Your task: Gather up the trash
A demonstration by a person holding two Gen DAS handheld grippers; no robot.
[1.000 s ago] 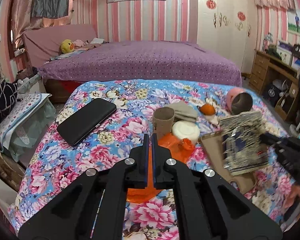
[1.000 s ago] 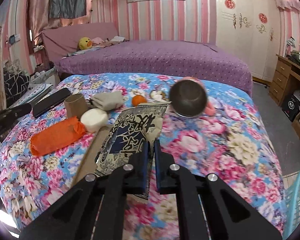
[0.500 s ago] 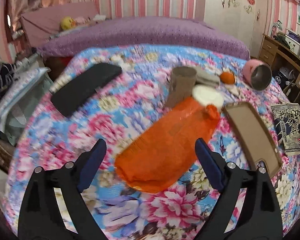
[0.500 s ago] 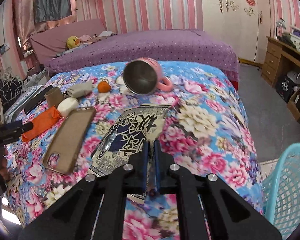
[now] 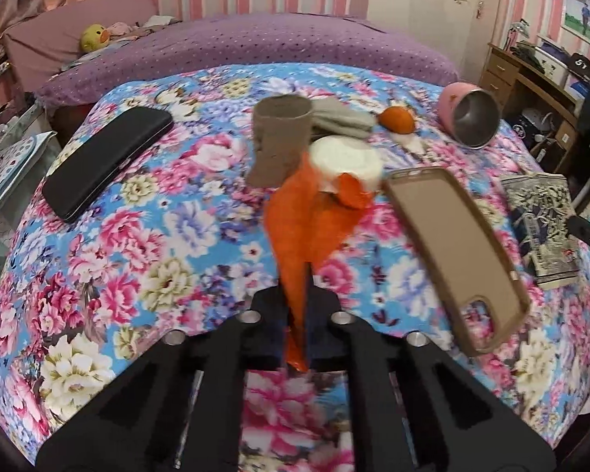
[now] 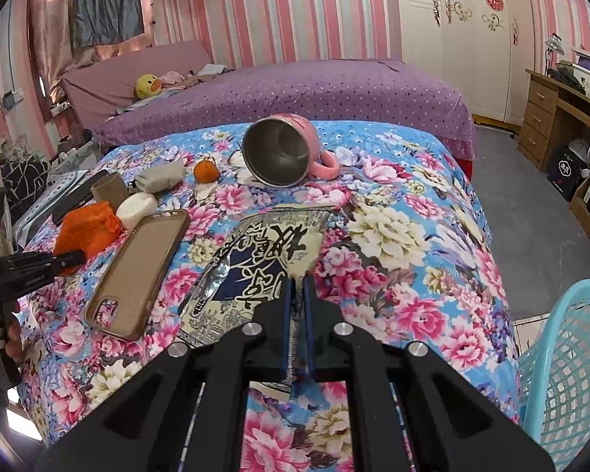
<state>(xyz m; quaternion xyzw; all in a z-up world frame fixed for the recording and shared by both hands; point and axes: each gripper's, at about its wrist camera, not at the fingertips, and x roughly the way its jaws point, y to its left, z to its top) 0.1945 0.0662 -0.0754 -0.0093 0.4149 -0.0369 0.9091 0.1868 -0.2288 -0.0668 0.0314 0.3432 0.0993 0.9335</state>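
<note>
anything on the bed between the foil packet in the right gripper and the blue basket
Nothing visible does. The right gripper is shut on the foil packet; only flat floral bedspread lies between it and the blue basket.

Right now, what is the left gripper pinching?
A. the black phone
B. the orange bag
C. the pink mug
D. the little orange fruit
B. In the left wrist view the left gripper has its two fingers shut on the end of the orange bag, which stretches away toward the white round thing; the pink mug, black phone and fruit lie apart on the bed.
</note>
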